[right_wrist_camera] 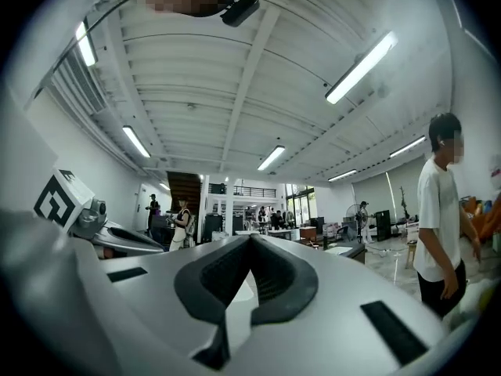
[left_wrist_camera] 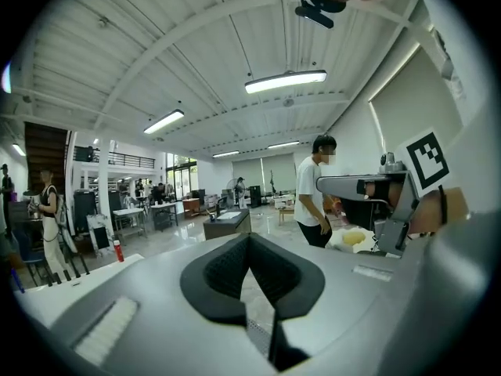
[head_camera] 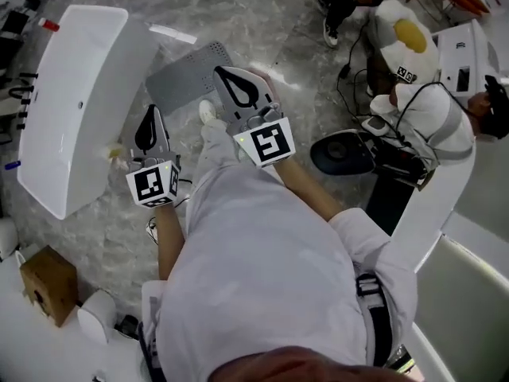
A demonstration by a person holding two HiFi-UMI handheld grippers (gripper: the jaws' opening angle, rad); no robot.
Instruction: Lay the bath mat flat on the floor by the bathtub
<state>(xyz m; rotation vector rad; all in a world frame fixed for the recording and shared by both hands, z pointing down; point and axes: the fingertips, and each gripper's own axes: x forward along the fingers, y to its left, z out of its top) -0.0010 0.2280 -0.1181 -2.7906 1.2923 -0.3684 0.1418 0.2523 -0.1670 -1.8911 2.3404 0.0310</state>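
Head view. Grey perforated bath mat (head_camera: 184, 74) lies on the grey marbled floor (head_camera: 278, 46), just right of the white oblong bathtub (head_camera: 75, 102), and looks flat where it shows. Left claw (head_camera: 151, 116) and right claw (head_camera: 225, 76) hang over it, both pressed together, pinching nothing.

Risk: the mat's near right part is covered by the right claw, so a folded corner there could go unnoticed. What looks like a white shoe (head_camera: 207, 111) sits at the mat's near edge. A step could scuff the mat askew or ruck it against the tub. A claw dropped blind could also drag it.

Left gripper view. Left claw (left_wrist_camera: 249, 238) is closed tip to tip and empty. The camera looks out at the hall and ceiling. A grey textured sliver shows low in the gap, possibly the mat; I cannot tell.

Right gripper view. Right claw (right_wrist_camera: 250, 238) is closed and empty. No mat or tub in sight, so the lay cannot be checked from here.
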